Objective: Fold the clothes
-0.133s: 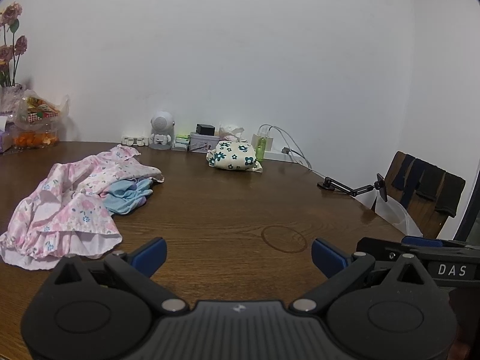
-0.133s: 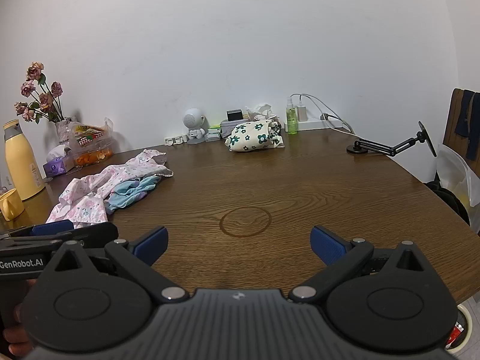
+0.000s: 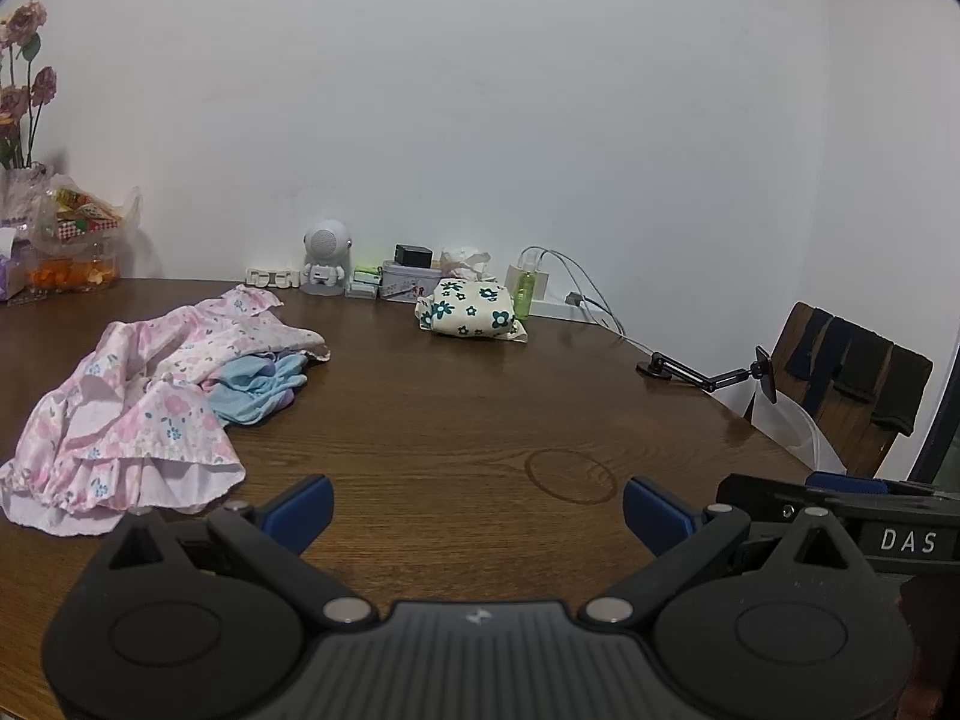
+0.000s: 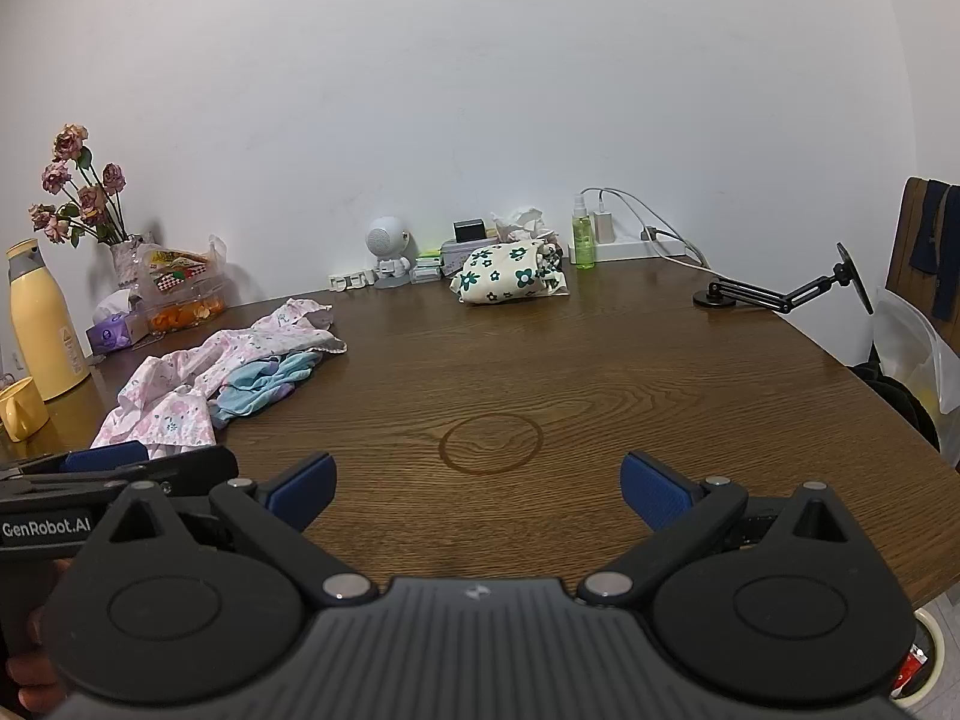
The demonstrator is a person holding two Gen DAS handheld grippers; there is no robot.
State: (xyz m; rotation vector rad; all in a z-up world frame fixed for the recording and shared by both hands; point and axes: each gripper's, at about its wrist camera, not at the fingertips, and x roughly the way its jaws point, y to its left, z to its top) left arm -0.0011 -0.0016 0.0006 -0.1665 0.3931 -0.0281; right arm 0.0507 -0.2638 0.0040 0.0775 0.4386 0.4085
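While both the left tongs (image 3: 477, 507) and the right tongs (image 4: 477, 489) stand released and empty over the bare middle of the bench (image 4: 630, 360), the pink floral garment (image 3: 132, 414) lies crumpled near the left edge, a blue cloth (image 3: 255, 387) touching it.

"DAS" in white caps on black body of right gripper (image 3: 477, 516), seen at right edge of left wrist view. "GenRobot.AI" in white on black body of left gripper (image 4: 476, 489), at left edge of right wrist view. Label on yellow bottle (image 4: 42, 324) too small to read. No other legible txt.
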